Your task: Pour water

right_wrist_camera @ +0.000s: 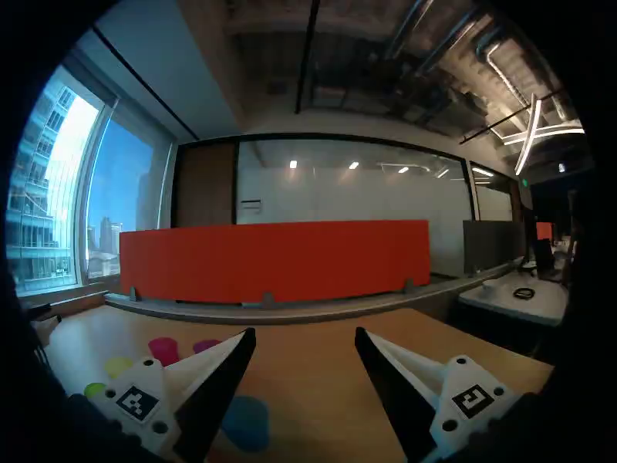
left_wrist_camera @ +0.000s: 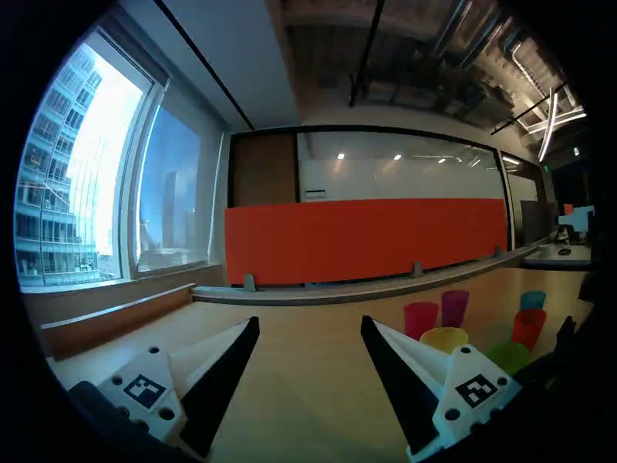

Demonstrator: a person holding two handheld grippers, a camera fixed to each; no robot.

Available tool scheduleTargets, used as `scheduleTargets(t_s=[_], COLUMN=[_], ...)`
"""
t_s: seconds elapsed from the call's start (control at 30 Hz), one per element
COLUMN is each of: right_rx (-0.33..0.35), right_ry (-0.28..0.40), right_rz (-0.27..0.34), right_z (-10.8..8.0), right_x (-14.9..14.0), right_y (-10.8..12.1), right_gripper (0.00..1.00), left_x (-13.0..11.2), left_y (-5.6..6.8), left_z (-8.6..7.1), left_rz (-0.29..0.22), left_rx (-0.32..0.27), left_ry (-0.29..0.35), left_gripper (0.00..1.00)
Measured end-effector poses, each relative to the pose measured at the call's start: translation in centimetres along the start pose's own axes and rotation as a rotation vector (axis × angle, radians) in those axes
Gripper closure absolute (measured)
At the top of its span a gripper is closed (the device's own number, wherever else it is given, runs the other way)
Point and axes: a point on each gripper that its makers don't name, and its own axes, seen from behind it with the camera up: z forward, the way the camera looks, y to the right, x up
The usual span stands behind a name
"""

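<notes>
Several coloured plastic cups stand on a wooden table (left_wrist_camera: 308, 386). In the left gripper view they sit to the right of my fingers: a pink cup (left_wrist_camera: 420, 318), a purple cup (left_wrist_camera: 454, 306), a yellow cup (left_wrist_camera: 443, 338), a blue cup (left_wrist_camera: 532, 299), an orange cup (left_wrist_camera: 528, 328) and a green cup (left_wrist_camera: 507, 356). My left gripper (left_wrist_camera: 308, 320) is open and holds nothing. In the right gripper view the pink cup (right_wrist_camera: 163, 349), yellow cup (right_wrist_camera: 118, 365) and green cup (right_wrist_camera: 94, 390) lie left of my fingers, and the blue cup (right_wrist_camera: 245, 423) is just below them. My right gripper (right_wrist_camera: 303, 332) is open over bare table, holding nothing.
An orange partition (left_wrist_camera: 362, 239) runs along the table's far edge. Large windows (left_wrist_camera: 77, 177) are on the left. A second desk (right_wrist_camera: 517, 297) with a coiled cable stands to the right, past a gap.
</notes>
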Motion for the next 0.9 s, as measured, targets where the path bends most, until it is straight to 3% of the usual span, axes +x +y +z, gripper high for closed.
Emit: scheduleTargets(t_s=[0.47, 0.9], right_rx=[0.002, 0.0], right_ry=[-0.001, 0.0], right_rz=[-0.026, -0.025], right_z=[0.2, 0.0], right_x=[0.1, 0.1], right_y=[-0.1, 0.1], right_gripper=[0.0, 0.01], left_x=[-1.6, -2.6], left_y=[-0.2, -0.1], left_z=[0.7, 1.0], left_rz=[-0.046, -0.044], left_rx=[-0.007, -0.018], left_ry=[-0.035, -0.077], left_gripper=[0.02, 0.02])
